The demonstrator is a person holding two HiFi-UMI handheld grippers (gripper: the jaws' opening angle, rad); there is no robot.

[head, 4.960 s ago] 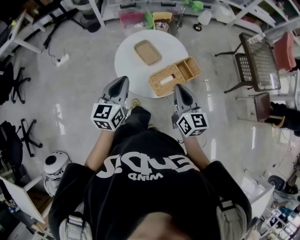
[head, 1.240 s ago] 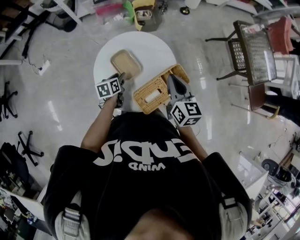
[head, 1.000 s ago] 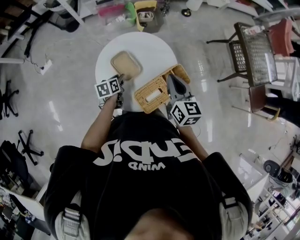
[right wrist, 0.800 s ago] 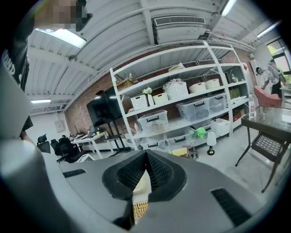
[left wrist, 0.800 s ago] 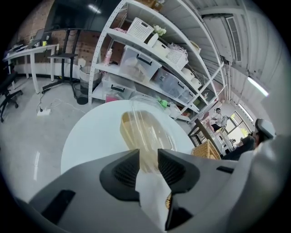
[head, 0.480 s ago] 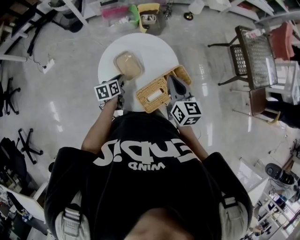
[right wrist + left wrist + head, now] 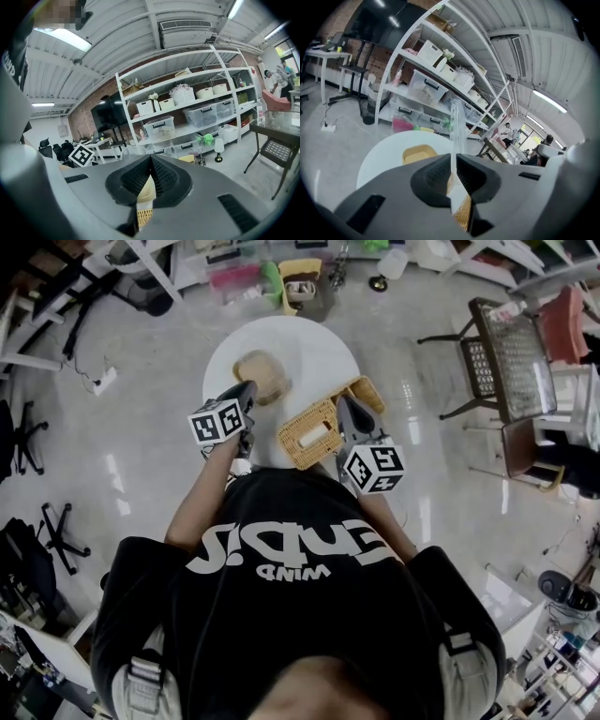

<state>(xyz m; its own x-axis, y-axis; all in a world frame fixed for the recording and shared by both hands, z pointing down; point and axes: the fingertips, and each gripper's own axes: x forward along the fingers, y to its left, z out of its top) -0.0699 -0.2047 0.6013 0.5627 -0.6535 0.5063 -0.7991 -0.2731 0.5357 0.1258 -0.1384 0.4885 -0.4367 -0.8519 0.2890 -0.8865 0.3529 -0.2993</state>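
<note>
Clear plastic, thin and stiff, the lid (image 7: 457, 126) stood on edge between the jaws of the left gripper (image 7: 453, 176). The jaws were closed down to a narrow slit that pinched the lid's lower rim. In the left gripper view its long axis rose straight toward 12 o'clock from the jaws, and the shelves (image 7: 423, 89) showed through it.

Below and just left of the lid, at about 9 o'clock from the jaws, the tan tray (image 7: 419, 153) lay flat on the round white table (image 7: 323, 348). The lid was up off it; I could not tell whether any corner was touching.

In the head view the tray sat at about 1 o'clock from the left gripper's tip, so that gripper was plainly the nearer one.

The wicker basket (image 7: 314, 435) lay at 4 o'clock from the tray, near the table's edge, with its long axis running from 8 to 2 o'clock. The right gripper (image 7: 345, 413) was clamped tight over the basket's right-hand wall; cream lining and woven rim showed between its jaws in the right gripper view.
</note>
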